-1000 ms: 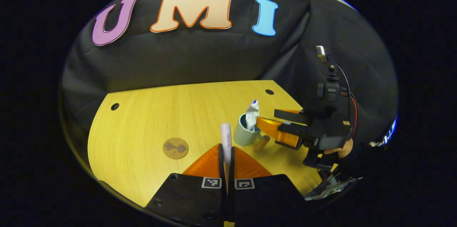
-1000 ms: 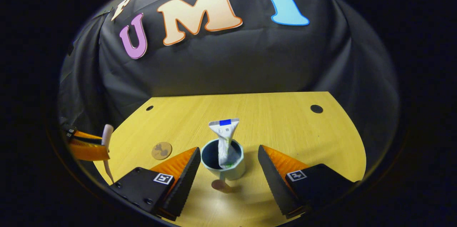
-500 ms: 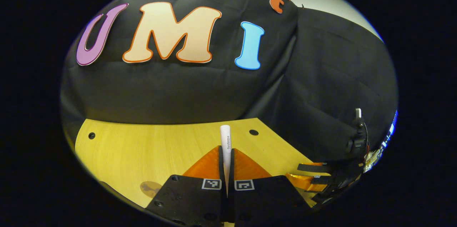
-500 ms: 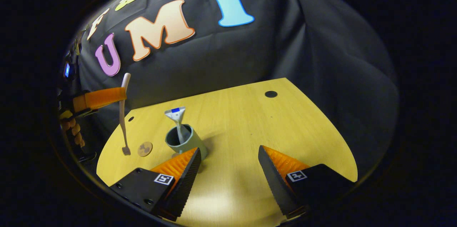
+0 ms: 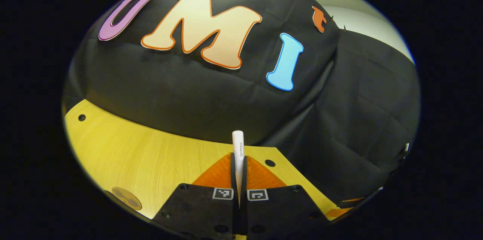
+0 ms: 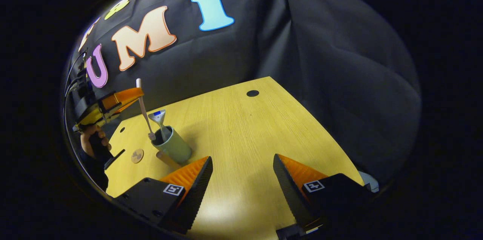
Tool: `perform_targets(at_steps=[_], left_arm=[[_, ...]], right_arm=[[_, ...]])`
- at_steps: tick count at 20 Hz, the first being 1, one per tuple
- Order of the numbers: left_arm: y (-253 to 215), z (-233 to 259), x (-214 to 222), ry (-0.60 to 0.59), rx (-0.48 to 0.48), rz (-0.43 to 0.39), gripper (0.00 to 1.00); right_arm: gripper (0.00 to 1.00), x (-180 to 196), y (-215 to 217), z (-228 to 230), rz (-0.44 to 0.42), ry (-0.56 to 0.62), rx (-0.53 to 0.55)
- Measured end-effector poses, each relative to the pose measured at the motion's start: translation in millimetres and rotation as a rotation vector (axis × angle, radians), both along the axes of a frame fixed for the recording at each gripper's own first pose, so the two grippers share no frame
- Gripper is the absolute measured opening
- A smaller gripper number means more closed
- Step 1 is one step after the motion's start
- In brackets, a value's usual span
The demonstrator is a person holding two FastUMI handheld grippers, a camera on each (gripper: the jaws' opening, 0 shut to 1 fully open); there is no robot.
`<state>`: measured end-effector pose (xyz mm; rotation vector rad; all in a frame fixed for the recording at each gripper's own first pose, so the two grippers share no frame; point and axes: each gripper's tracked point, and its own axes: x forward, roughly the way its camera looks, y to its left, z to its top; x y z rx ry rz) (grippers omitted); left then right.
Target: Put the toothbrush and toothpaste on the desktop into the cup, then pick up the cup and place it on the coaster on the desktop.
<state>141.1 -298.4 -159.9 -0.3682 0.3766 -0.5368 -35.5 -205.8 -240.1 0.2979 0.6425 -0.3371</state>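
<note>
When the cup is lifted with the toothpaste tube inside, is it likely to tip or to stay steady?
The cup looks tall and narrow, so a low or off-centre grip might tilt it. The toothpaste tube sticks well above the rim and leans, which probably shifts weight upward a little. The toothbrush, held by the left gripper, would add more top load.

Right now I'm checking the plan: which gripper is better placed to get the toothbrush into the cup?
Left. The left gripper grips the toothbrush, head-down at the cup rim beside the toothpaste. The right gripper is open, farther back.

Left hand-held gripper [image 5: 239, 164] clamped; right hand-held gripper [image 6: 241, 172] spread wide.
</note>
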Motion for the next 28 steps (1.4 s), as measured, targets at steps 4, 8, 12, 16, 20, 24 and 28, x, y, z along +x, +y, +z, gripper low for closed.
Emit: perform_targets(at_steps=[4, 8, 12, 16, 20, 24, 28], left_arm=[[0, -25, -5, -0.008, 0.065, 0.025, 0.00], [-1, -29, -25, -0.030, 0.105, 0.007, 0.00], [6, -30, -41, -0.025, 0.133, 0.007, 0.00], [19, -27, -54, -0.014, 0.141, 0.038, 0.00], [23, -28, -76, -0.022, 0.179, 0.028, 0.03], [33, -29, -98, -0.003, 0.197, 0.043, 0.10], [64, -28, -113, 0.008, 0.248, 0.118, 0.67]], right_arm=[[0.94, 3, 5, 1, 0.023, 0.006, -0.001], [0.94, 14, 17, 2, 0.062, 0.006, -0.002], [0.99, 32, 30, 5, 0.109, -0.006, 0.001], [0.94, 45, 46, 9, 0.168, -0.004, 0.003], [0.99, 55, 64, 6, 0.241, 0.007, 0.035], [0.94, 60, 91, -1, 0.345, 0.054, 0.077], [0.99, 63, 125, -12, 0.464, 0.157, 0.153]])
